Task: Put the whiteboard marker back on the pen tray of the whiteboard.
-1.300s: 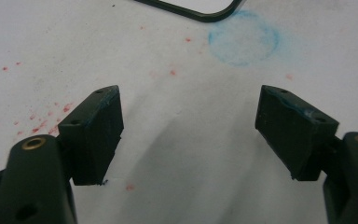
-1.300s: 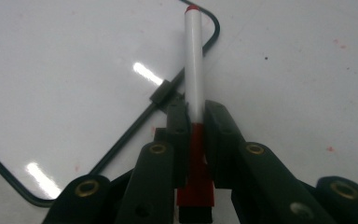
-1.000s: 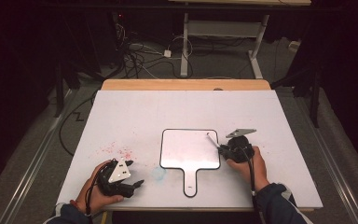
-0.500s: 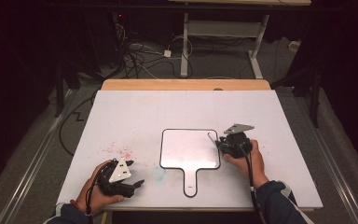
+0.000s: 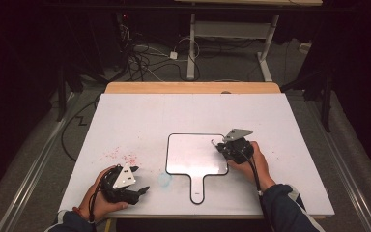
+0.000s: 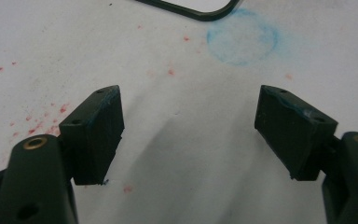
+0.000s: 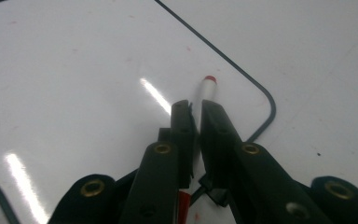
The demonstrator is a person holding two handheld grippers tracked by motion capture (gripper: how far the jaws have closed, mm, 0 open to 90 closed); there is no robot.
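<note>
Both grippers barely shifted: right gripper (image 7: 195,112) just tightened on marker (image 7: 208,87) over whiteboard (image 5: 193,155); left gripper (image 6: 189,126) agape, empty.

Your work surface: white table (image 5: 140,116), wooden edge strip (image 5: 193,87) along far side. Black-rimmed handled whiteboard (image 5: 193,157) flat near centre. Red speckles (image 5: 121,155) left of board; faint blue ring stain (image 6: 242,36) just beside its near-left corner.
</note>
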